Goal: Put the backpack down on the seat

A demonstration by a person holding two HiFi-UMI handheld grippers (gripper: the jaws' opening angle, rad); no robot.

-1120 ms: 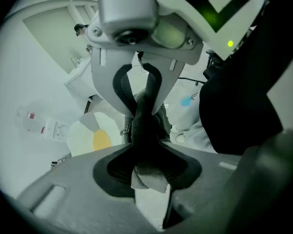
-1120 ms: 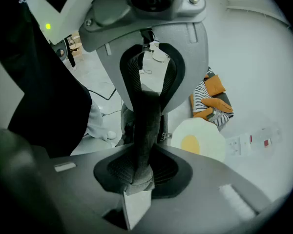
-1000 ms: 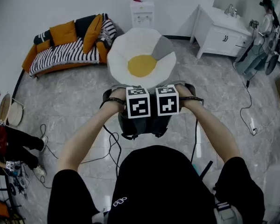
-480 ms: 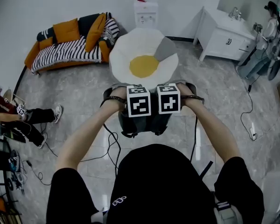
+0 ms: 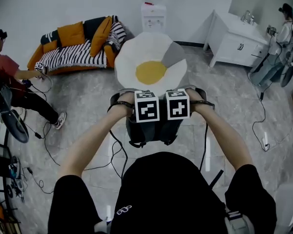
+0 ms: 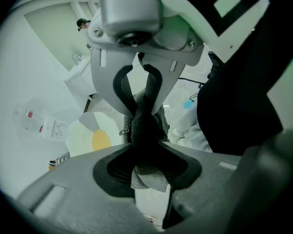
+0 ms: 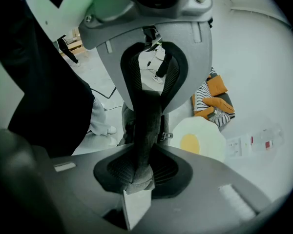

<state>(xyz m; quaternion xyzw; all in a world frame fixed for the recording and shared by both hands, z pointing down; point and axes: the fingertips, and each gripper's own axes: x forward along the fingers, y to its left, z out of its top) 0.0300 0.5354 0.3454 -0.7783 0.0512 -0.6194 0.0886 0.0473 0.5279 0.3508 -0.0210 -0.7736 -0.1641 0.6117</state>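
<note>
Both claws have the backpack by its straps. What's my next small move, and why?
Probably carry it forward, level, before lowering. The backpack hangs from the left claw and the right claw, each shut on a strap, over the floor and short of the egg-shaped seat ahead. Lowering now would likely land it on the floor.

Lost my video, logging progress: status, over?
Left gripper, right gripper both shut on backpack. It hangs over floor, short of egg-shaped seat. Nothing in between.
</note>
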